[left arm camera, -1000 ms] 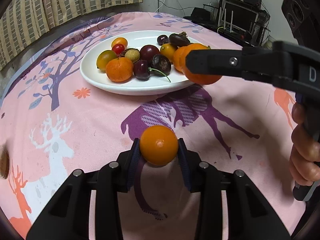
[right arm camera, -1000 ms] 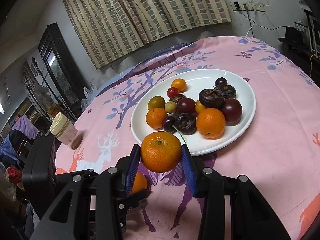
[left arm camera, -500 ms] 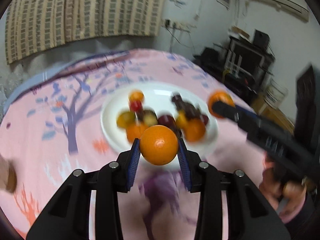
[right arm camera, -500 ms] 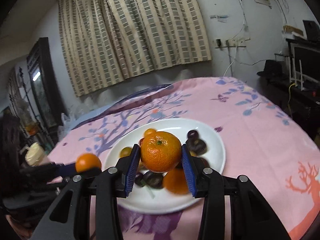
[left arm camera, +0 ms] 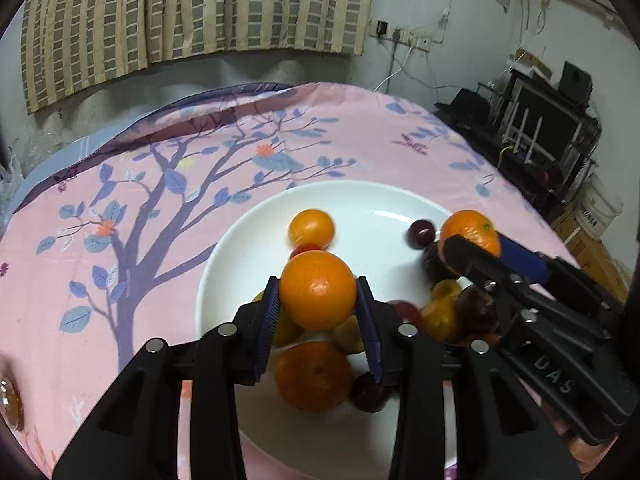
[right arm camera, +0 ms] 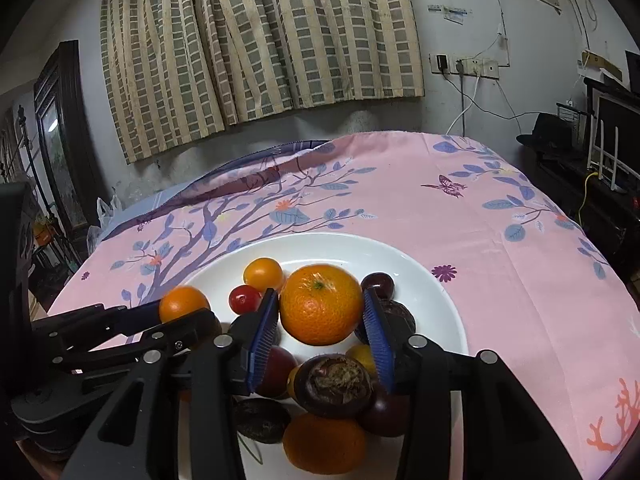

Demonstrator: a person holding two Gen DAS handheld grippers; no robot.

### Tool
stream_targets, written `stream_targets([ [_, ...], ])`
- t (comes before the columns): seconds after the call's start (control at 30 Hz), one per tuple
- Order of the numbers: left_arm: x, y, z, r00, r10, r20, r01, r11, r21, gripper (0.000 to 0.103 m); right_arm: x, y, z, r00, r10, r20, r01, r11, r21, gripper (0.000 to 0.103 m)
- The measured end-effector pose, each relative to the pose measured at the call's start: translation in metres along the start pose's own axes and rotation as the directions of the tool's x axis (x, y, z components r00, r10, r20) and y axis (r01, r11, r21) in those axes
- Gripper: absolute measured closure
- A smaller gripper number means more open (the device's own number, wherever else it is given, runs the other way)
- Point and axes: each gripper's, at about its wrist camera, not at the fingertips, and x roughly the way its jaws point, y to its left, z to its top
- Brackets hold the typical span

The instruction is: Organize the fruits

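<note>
Left gripper (left arm camera: 318,312), lower centre: pinching a smooth orange (left arm camera: 317,295) above the white plate (left arm camera: 224,264). Right gripper (right arm camera: 320,328), lower centre: clamped on a dimpled tangerine (right arm camera: 321,309), also over the plate. Both fruits look firm, light and round, likely to roll; best held across the widest part. Beyond: heaped plums and small fruit, pink tablecloth (right arm camera: 500,248), curtain at top. A second ago both fruits hung short of the plate over cloth.

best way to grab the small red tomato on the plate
Grip the tomato across its round middle, coming from above: the left claw crowds one side, the right claw the other, and a yellow fruit sits just behind it.
</note>
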Motion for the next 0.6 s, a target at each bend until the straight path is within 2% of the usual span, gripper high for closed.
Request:
stream_targets([
  [0.07, -0.010, 0.000, 0.000, 0.999, 0.042, 0.024, -0.042, 0.999, -0.001, 0.045, -0.015, 0.003, 0.002, 1.000, -0.006, 0.022, 0.006, 1.000, -0.011, 0.044],
  [0.1, -0.018, 0.000, 0.001, 0.996, 0.072, 0.044, -0.072, 0.997, -0.003, 0.040, -0.023, 0.004, 0.003, 0.999, -0.004, 0.033, 0.005, 1.000, -0.011, 0.037],
  [0.13, -0.028, 0.002, 0.002, 0.993, 0.096, 0.066, -0.096, 0.995, -0.006, 0.029, -0.037, 0.003, 0.005, 0.999, 0.005, 0.051, -0.005, 1.000, -0.002, 0.026],
  [0.17, -0.042, 0.003, 0.002, 0.989, 0.117, 0.095, -0.116, 0.993, -0.017, 0.017, -0.045, 0.002, 0.005, 0.998, 0.012, 0.057, -0.013, 1.000, 0.008, 0.020],
  [0.23, -0.065, 0.007, 0.000, 0.982, 0.134, 0.136, -0.130, 0.991, -0.038, 0.006, -0.067, -0.001, 0.003, 0.997, 0.037, 0.070, -0.040, 0.999, 0.036, 0.011],
  [0.33, -0.099, 0.010, -0.011, 0.975, 0.141, 0.169, -0.137, 0.990, -0.037, 0.005, -0.098, 0.002, -0.012, 0.996, 0.036, 0.087, -0.039, 0.998, 0.039, 0.004],
  [0.43, -0.122, 0.009, -0.030, 0.974, 0.145, 0.174, -0.143, 0.989, -0.021, 0.005, -0.121, 0.004, -0.040, 0.997, 0.040, 0.066, -0.043, 0.998, 0.039, 0.004],
  [0.53, -0.138, 0.013, -0.068, 0.981, 0.117, 0.152, -0.113, 0.993, -0.037, 0.005, -0.134, 0.005, -0.073, 0.999, 0.034, 0.008, -0.034, 0.998, 0.047, 0.004],
  [0.6, -0.141, 0.016, -0.092, 0.984, 0.122, 0.127, -0.118, 0.992, -0.038, 0.005, -0.141, 0.013, -0.092, 1.000, -0.005, -0.019, 0.005, 1.000, -0.007, 0.004],
])
